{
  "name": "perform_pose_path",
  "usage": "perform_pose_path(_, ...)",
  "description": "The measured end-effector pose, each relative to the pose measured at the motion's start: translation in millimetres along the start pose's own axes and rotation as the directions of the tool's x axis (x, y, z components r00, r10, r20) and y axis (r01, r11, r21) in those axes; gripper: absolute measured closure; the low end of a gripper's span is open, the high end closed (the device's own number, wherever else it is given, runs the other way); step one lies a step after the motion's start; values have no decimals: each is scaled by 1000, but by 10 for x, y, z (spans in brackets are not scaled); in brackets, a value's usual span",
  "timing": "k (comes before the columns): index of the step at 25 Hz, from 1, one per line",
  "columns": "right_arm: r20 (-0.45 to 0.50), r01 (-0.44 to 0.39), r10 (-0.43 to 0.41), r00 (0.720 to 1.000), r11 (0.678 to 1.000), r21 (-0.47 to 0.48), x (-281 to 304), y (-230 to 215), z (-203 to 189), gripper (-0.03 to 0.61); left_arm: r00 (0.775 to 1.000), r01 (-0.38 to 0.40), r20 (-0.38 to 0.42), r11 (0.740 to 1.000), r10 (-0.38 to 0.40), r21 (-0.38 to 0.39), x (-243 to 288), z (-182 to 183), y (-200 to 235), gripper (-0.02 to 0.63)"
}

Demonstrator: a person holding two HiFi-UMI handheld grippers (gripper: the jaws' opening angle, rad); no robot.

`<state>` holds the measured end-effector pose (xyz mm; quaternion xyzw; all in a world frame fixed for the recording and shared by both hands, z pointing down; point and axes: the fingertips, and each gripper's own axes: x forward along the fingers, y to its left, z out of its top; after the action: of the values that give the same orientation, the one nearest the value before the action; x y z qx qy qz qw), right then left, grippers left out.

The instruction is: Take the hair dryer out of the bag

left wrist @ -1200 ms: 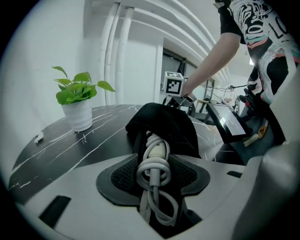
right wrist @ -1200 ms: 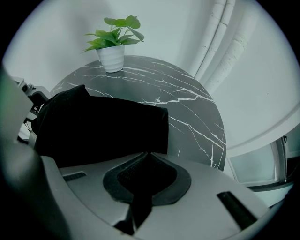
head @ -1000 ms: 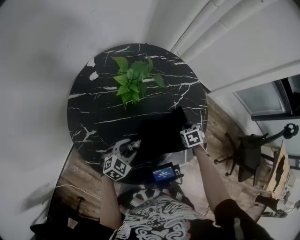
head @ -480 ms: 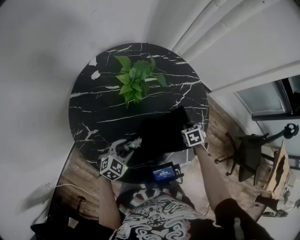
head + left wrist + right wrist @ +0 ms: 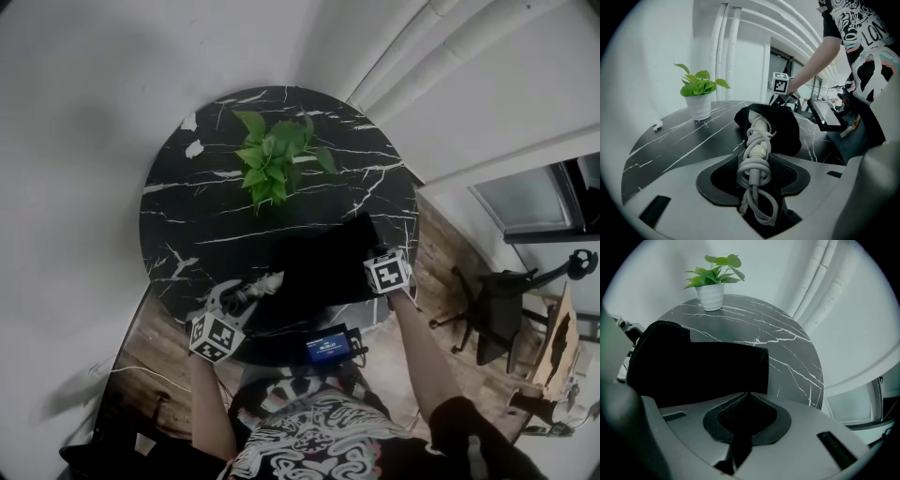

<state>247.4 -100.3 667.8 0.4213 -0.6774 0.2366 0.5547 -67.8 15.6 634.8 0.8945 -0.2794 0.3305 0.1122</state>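
Hair dryer (image 5: 757, 136), white with its cord wound round it, is part-way out of the black bag (image 5: 693, 366) at the near right of the marble table (image 5: 187, 216). Left gripper (image 5: 242, 293) is clamped on the cord-wrapped near end. Right gripper (image 5: 747, 394) is pinched closed on fabric at the bag's right edge. Suggest right pins the bag while left pulls straight along the dryer's axis toward near left, low and steady. Risks: cord loops snagging the bag mouth, coil slipping in the jaws.
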Motion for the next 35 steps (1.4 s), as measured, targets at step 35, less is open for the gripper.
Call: perform_pose_path(35, 56, 106, -99, 994, 983, -153, -58, 6, 176, 554, 998, -45, -42, 999, 44, -25, -224, -198, 118, 402)
